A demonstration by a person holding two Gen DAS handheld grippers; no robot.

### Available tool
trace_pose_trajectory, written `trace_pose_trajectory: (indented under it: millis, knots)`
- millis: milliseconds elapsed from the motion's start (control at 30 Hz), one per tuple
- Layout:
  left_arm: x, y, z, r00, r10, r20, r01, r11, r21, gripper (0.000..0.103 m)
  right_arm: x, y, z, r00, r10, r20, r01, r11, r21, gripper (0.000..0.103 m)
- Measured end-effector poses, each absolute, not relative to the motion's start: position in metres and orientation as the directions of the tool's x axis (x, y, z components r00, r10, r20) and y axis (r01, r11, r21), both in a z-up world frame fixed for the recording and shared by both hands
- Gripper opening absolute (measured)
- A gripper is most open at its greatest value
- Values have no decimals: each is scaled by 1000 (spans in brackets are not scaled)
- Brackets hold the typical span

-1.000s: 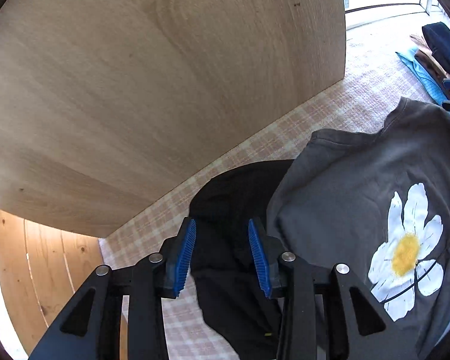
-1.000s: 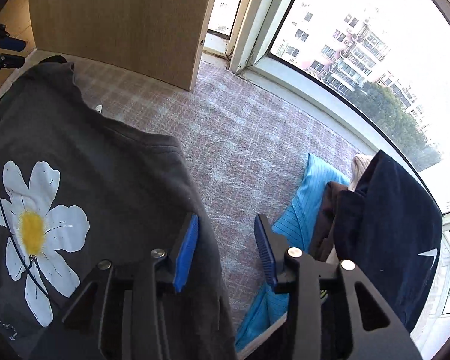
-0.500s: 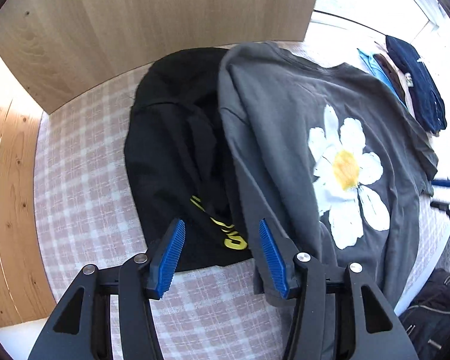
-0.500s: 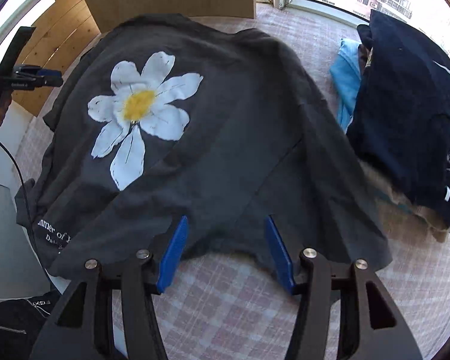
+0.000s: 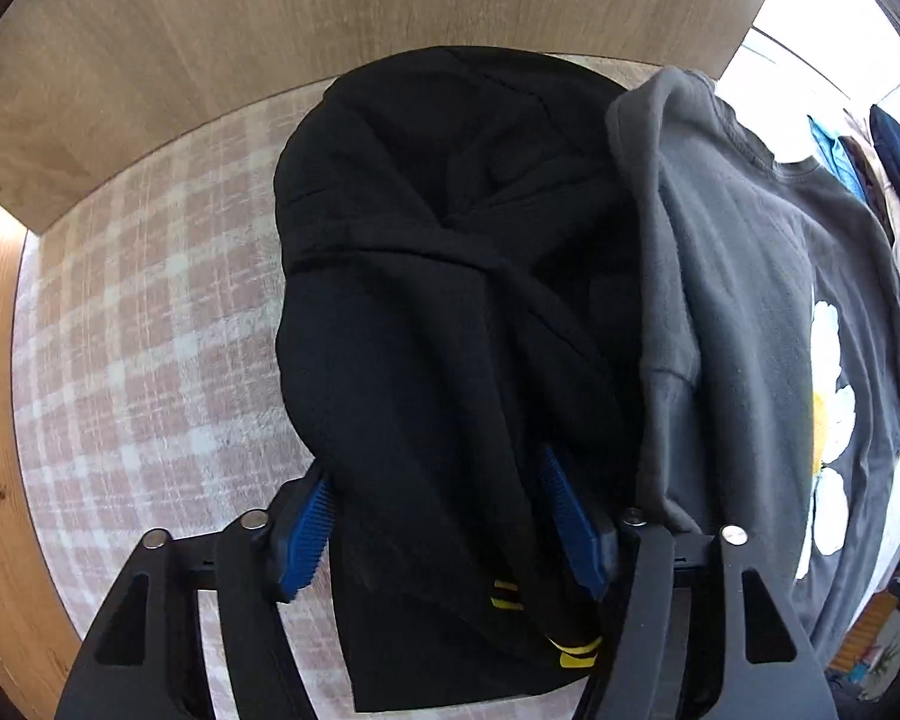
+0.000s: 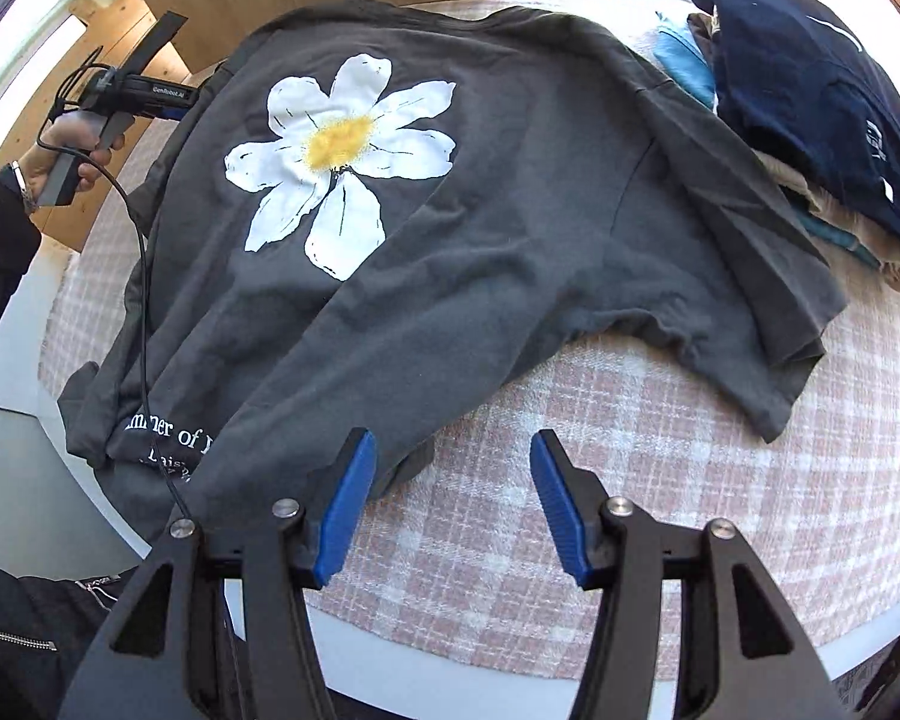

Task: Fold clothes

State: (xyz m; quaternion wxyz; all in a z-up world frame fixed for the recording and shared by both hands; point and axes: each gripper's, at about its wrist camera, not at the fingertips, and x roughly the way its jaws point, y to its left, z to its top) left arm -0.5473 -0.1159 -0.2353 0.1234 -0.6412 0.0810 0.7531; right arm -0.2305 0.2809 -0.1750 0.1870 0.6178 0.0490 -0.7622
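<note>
A grey T-shirt with a white daisy print (image 6: 450, 192) lies spread on the pink checked cloth (image 6: 660, 480); it also shows in the left wrist view (image 5: 768, 324). A crumpled black garment with yellow marks (image 5: 438, 312) lies beside it on the left. My left gripper (image 5: 438, 510) is open, its blue pads on either side of the black garment's near part. My right gripper (image 6: 450, 480) is open and empty, above the cloth at the grey shirt's lower hem.
A stack of folded clothes, navy on top (image 6: 810, 78), lies at the right of the table. A wooden panel (image 5: 330, 18) stands behind the table. The person's left hand with its gripper handle (image 6: 120, 102) shows at the left.
My left gripper has moved forward and low, so the black garment now lies between its pads. My right gripper has dropped a little closer to the grey shirt's hem.
</note>
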Motion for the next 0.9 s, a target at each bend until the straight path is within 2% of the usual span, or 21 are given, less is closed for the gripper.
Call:
trace_pose_trajectory:
  millis: [33, 67, 167, 233, 300, 400, 433, 500, 533, 567, 633, 700, 733, 833, 867, 900]
  knots:
    - [-546, -118, -233, -158, 101, -982, -290, -956, -52, 28, -228, 279, -178, -168, -219, -961, 328, -932, 156, 53]
    - [-545, -121, -229, -167, 124, -978, -288, -955, -71, 17, -227, 278, -181, -168, -218, -961, 308, -938, 159, 53]
    - [-540, -147, -214, -190, 225, -956, -252, -952, -174, 11, -222, 273, -188, -171, -211, -963, 257, -953, 163, 53]
    - [-537, -174, -197, -244, 194, -950, -226, -964, -139, 10, -217, 269, -189, -180, -189, -965, 245, -959, 142, 53]
    - [-532, -210, -173, -312, 106, -944, -171, -984, -54, 9, -215, 264, -189, -187, -177, -966, 242, -961, 130, 53]
    - [-519, -254, -126, -449, -174, -876, -58, -973, 222, 5, -212, 259, -189, -190, -169, -967, 240, -963, 121, 53]
    - [-516, -267, -112, -478, -257, -840, -11, -954, 298, 6, -212, 257, -190, -192, -166, -967, 241, -963, 118, 53]
    - [-512, -285, -95, -489, -386, -783, 64, -910, 409, 13, -211, 253, -191, -195, -161, -968, 243, -964, 111, 53]
    - [-510, -290, -90, -483, -446, -753, 87, -881, 466, 22, -211, 252, -192, -196, -158, -968, 242, -964, 108, 53]
    - [-505, -285, -91, -485, -470, -738, 62, -860, 507, 40, -211, 250, -194, -194, -157, -968, 239, -965, 109, 53]
    - [-495, -273, -95, -492, -508, -707, 3, -813, 583, 54, -211, 248, -198, -186, -163, -969, 226, -967, 119, 53]
    - [-479, -248, -103, -510, -455, -730, -88, -817, 571, 54, -209, 246, -203, -184, -163, -969, 217, -968, 122, 53]
    - [-470, -234, -106, -515, -400, -758, -122, -841, 527, 54, -208, 246, -204, -184, -161, -970, 213, -970, 121, 53]
    - [-453, -184, -124, -436, -57, -898, -304, -930, 207, 55, -204, 247, -211, -168, -165, -972, 189, -973, 132, 53]
    - [-457, -159, -134, -374, 67, -925, -364, -928, 80, 55, -202, 247, -213, -158, -173, -972, 180, -973, 144, 53]
    - [-457, -139, -145, -323, 137, -937, -405, -914, 5, 55, -200, 248, -216, -151, -183, -972, 170, -973, 157, 53]
